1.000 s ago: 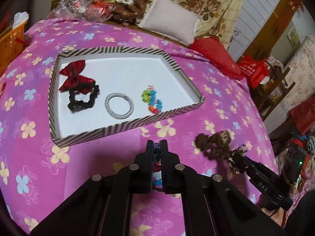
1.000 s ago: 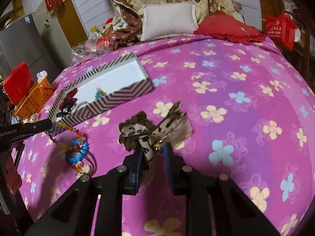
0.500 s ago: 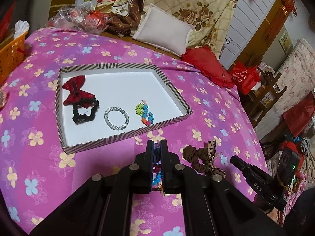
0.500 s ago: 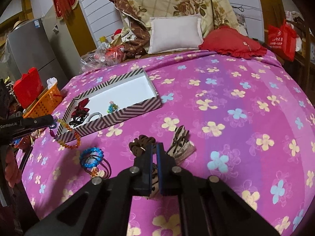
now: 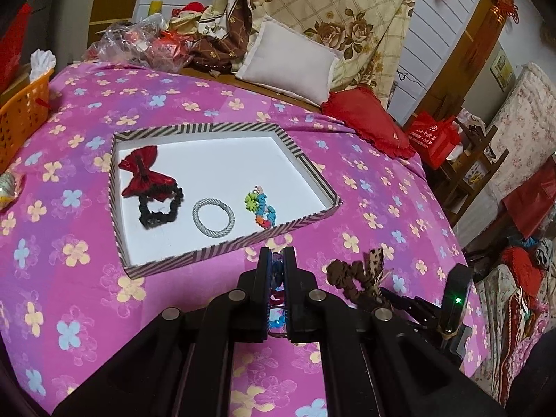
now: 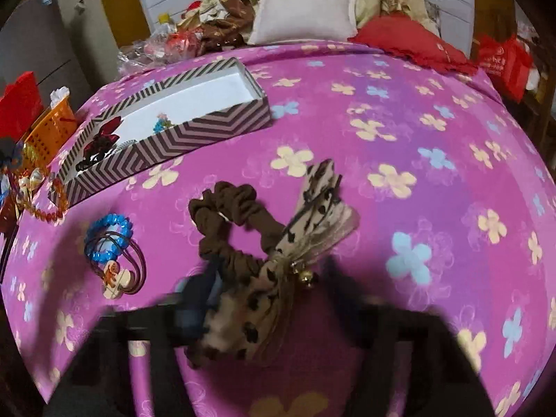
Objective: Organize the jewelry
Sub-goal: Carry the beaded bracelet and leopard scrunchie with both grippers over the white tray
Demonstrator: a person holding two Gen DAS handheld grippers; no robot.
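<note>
My right gripper (image 6: 267,299) fingers have just been opening around the soft, floppy brown scrunchie (image 6: 236,229); the left gripper (image 5: 278,271), at nine o'clock, is clamped on beads (image 5: 277,278).

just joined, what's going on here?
A person with two handheld grippers is sorting jewelry on a bed into a striped box. The left gripper is shut on a bead strand in front of the box. The right gripper has just been opening its jaws around a brown scrunchie lying on the bedspread. A blue bracelet lies loose beside it.
</note>
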